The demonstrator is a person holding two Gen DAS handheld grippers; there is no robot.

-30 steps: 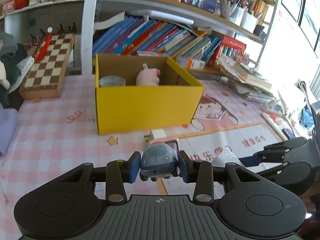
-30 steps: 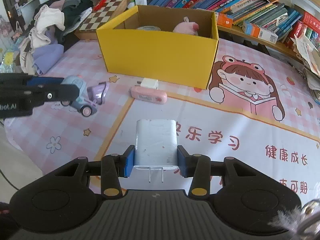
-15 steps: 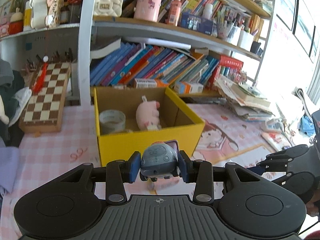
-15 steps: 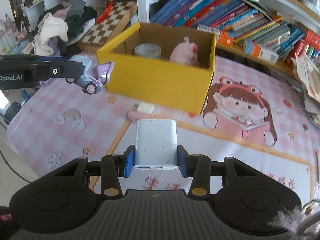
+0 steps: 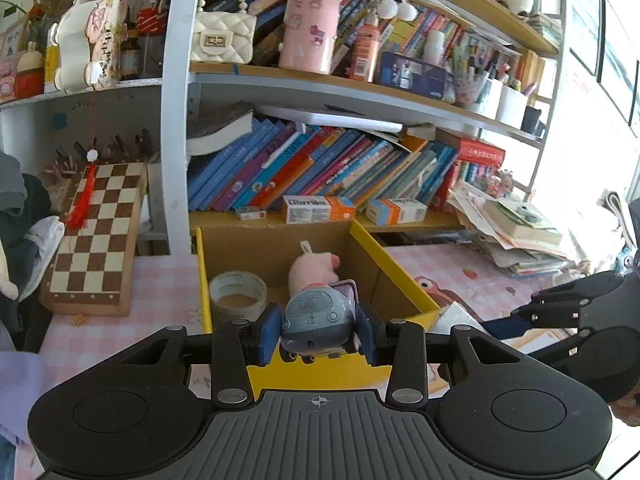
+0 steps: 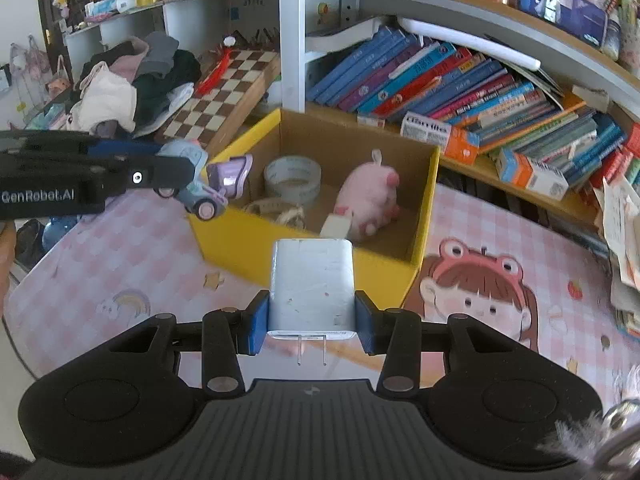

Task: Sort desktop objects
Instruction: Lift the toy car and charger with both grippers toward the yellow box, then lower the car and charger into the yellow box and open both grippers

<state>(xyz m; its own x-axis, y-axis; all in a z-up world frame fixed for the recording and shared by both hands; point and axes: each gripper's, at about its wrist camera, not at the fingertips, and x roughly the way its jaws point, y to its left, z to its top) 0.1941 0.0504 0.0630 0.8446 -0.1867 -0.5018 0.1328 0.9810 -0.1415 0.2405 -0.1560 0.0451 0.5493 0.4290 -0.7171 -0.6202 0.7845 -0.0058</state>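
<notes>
While the left gripper (image 5: 318,334) clamps a toy car (image 5: 316,320), the right gripper (image 6: 311,322) pinches a white charger (image 6: 312,284) by the yellow box (image 6: 424,208).

A chessboard (image 5: 96,236) is leaning beside a shelf post (image 5: 174,120). Books (image 5: 320,168) are slanting along the lower shelf, a pink tin (image 5: 310,26) and white purse (image 5: 222,38) are sitting above, and clothes (image 6: 132,80) are piling up at left.

Bright daylight, blown-out glare at right edge; strong fisheye bending; mild blur.
</notes>
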